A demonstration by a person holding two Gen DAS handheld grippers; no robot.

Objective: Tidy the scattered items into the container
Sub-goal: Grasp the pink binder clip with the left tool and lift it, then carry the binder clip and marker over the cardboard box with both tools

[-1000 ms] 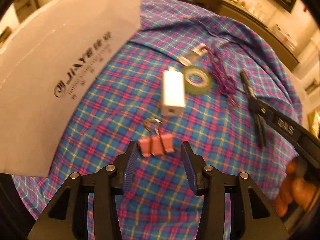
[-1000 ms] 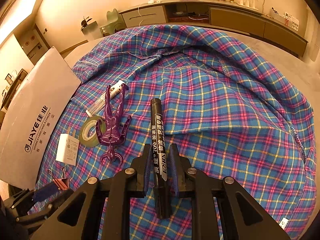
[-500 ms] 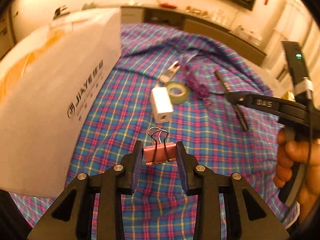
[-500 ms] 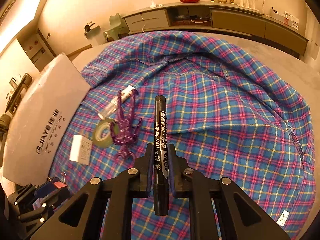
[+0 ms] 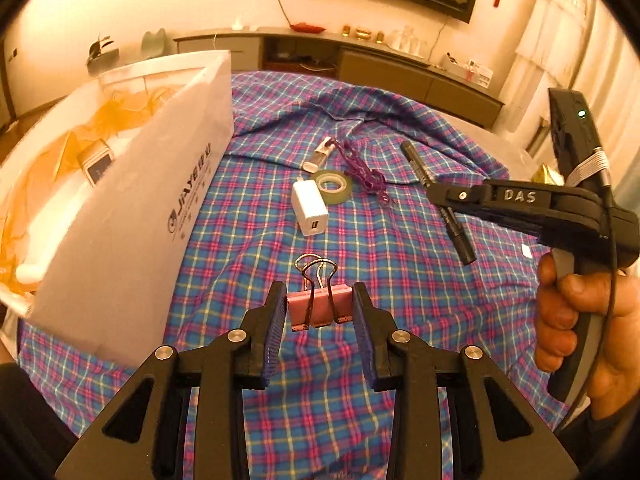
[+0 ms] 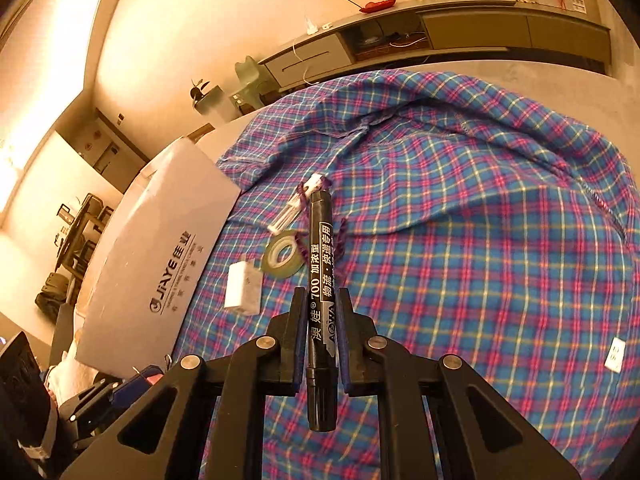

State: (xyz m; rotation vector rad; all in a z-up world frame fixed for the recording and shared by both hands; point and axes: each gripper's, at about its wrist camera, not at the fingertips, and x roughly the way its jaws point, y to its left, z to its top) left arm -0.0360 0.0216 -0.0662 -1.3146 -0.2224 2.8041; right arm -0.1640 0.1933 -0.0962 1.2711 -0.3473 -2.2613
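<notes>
Pink binder clip [image 5: 319, 307] clenched in the left claw [image 5: 320, 314] and black marker [image 6: 320, 300] gripped by the right claw [image 6: 321, 344] hang above the plaid cloth [image 5: 400, 280], white box [image 5: 132, 208] at ten o'clock, while charger [image 5: 309, 207], tape roll [image 5: 333, 187], purple figure [image 5: 366, 170] and small tube [image 5: 320, 153] remain scattered.

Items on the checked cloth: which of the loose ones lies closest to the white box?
The white charger block. It lies nearest the white box; the tape roll, purple chain and small white tube lie beyond it, farther from the box.
</notes>
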